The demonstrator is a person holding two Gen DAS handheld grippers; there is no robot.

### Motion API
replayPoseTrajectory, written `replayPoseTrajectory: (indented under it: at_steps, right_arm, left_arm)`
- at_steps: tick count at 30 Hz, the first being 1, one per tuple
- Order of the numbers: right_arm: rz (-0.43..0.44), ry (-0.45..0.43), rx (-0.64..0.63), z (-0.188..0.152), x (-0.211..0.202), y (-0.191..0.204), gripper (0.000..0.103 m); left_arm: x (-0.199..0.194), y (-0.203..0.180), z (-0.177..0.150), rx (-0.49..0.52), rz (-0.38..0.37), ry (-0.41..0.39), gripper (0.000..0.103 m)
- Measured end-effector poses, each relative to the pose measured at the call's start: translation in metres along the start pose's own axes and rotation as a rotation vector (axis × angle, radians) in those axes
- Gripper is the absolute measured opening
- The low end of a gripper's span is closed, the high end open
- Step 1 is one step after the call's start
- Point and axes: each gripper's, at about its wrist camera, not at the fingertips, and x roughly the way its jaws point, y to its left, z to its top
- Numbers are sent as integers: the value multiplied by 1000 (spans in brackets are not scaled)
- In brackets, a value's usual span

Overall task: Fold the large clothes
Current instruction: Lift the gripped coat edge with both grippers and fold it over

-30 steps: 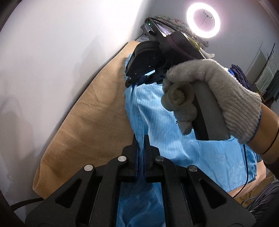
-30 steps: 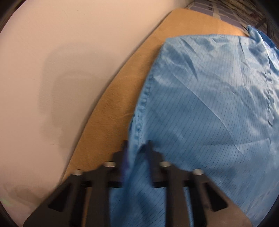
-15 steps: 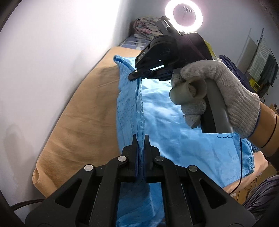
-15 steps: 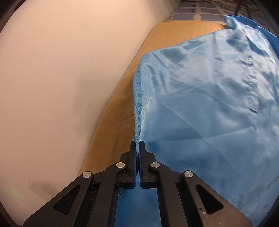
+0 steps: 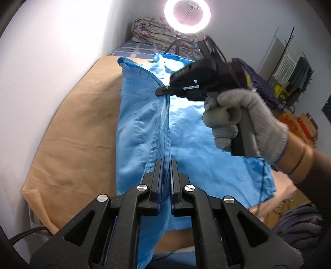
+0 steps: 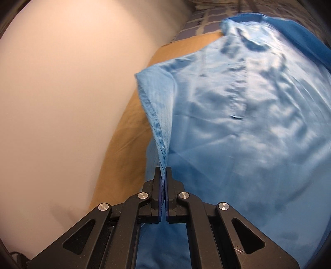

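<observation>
Counting gives one blue garment (image 5: 196, 144), two grippers and one gloved hand. The garment lies spread on a tan sheet (image 5: 78, 134) over a bed that runs along a white wall (image 5: 51, 51). Its long edge nearest the wall is lifted off the sheet into a raised ridge.

The left gripper (image 5: 165, 171) is clamped on that edge at the near end, cloth pinched between its two fingers. The right gripper (image 5: 163, 90) is clamped on the same edge farther along, its jaws pressed together on the hem; in the right wrist view the right gripper (image 6: 163, 178) shows the stitched seam rising straight out of its closed tips. One hand (image 5: 248, 122) in a grey knit glove holds the right gripper's handle above the middle of the garment, hiding part of the cloth behind it. A thin dark cord hangs from the handle down across the garment's right side.

Around these: one lit ring light (image 5: 187, 15) on a small tripod at the far end of the bed, one rolled patterned quilt (image 5: 153, 31) beside it, and a blue checked cover (image 5: 134, 48) under both, past the sheet's far end. To the right, well apart from the bed, are a dark bundle, hanging clothes and orange boxes, all too blurred to tell further.
</observation>
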Motion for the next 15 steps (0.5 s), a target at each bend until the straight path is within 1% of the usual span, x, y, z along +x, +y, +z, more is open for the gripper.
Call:
replayPoseTrajectory:
  at_steps: [2,4,8,11,13,15]
  right_arm:
    - [-5,-10,27,-3,-7,-17,1]
    - [-12,-12,55,-8,-11,-35,1]
    - [-33,-2,94,-17,-13,-61,1]
    - [-42,11,148,-25,-6,-81,1]
    - [-37,16,171,-29,-1,-89,1]
    - [-35,14,167,-32,1,-89,1]
  left_arm:
    - [-12,3,0,-17,-22,-9,1]
    - [-25,7,0,-36,-27,-28,2]
    - [-52,20,-4,-82,7,-62,2]
    - [-47,31,-2,-87,38,-50,2]
    - [-35,35,1,-95,22,-29,2]
    - [-16,32,-1,-79,16,-3,2]
